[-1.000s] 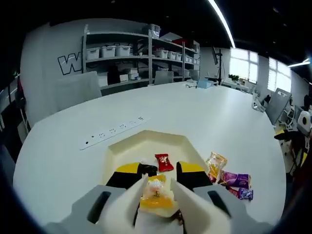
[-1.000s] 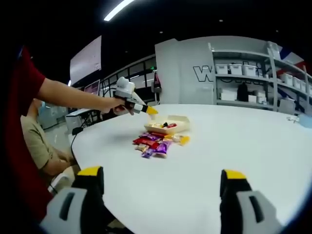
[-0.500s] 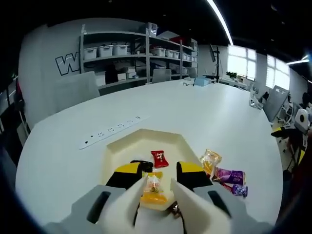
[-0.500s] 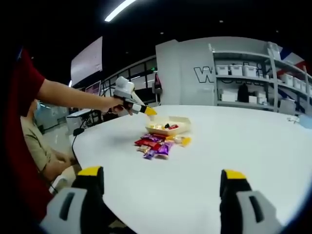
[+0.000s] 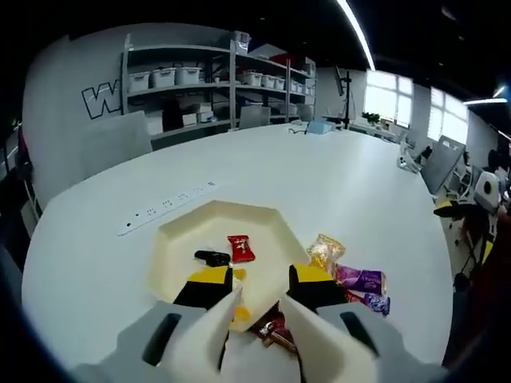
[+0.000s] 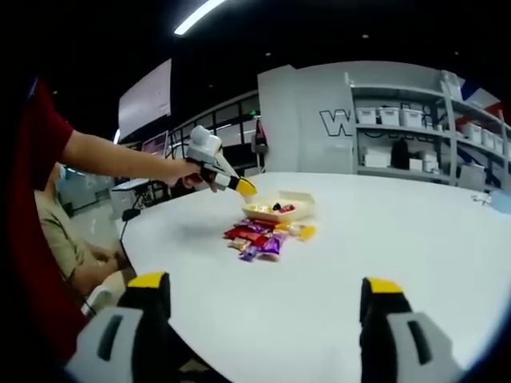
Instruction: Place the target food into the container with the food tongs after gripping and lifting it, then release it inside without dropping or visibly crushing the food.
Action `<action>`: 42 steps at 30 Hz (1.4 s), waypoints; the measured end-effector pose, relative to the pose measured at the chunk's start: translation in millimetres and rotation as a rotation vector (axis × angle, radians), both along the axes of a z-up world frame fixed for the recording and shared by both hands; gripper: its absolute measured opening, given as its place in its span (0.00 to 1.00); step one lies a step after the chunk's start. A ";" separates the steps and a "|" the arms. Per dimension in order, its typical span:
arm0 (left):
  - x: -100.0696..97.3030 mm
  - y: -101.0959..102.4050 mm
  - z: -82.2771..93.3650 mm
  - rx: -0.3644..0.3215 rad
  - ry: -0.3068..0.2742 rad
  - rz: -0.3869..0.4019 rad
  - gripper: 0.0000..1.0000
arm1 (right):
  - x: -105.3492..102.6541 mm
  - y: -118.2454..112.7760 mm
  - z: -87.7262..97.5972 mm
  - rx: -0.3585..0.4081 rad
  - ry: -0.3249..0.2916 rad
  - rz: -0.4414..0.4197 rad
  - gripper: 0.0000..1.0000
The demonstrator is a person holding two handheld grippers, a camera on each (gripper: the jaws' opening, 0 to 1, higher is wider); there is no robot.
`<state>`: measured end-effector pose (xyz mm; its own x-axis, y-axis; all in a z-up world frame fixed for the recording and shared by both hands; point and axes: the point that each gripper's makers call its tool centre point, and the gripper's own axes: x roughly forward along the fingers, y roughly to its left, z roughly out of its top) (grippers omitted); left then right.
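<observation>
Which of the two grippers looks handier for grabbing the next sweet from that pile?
Probably the left gripper: it hovers by the tray, the sweets just beside it. The right gripper sits far back across the table.

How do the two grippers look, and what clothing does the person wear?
The left gripper and the right gripper have pale grey bodies with dark slots, black jaws and yellow tips. The left gripper also carries whitish tongs. The person wears a red short sleeve.

The left gripper (image 5: 259, 294) hides most of a yellow snack (image 5: 239, 309) in the container (image 5: 172, 259). In the right gripper view the sweets there are too small to tell apart (mere specks).
</observation>
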<state>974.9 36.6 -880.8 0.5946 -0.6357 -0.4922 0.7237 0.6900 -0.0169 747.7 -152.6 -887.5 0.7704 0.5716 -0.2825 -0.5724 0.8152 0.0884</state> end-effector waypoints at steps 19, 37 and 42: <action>-38.4 -18.1 -27.4 0.019 0.041 -0.110 0.26 | -1.6 4.6 -3.3 -0.016 0.014 0.015 0.97; -62.8 -34.3 -34.9 -0.007 0.058 -0.182 0.27 | -4.5 7.1 -5.0 -0.020 0.024 0.026 0.96; -65.6 -36.6 -39.8 -0.006 0.055 -0.205 0.27 | -4.0 8.1 -2.5 -0.020 0.017 0.029 0.96</action>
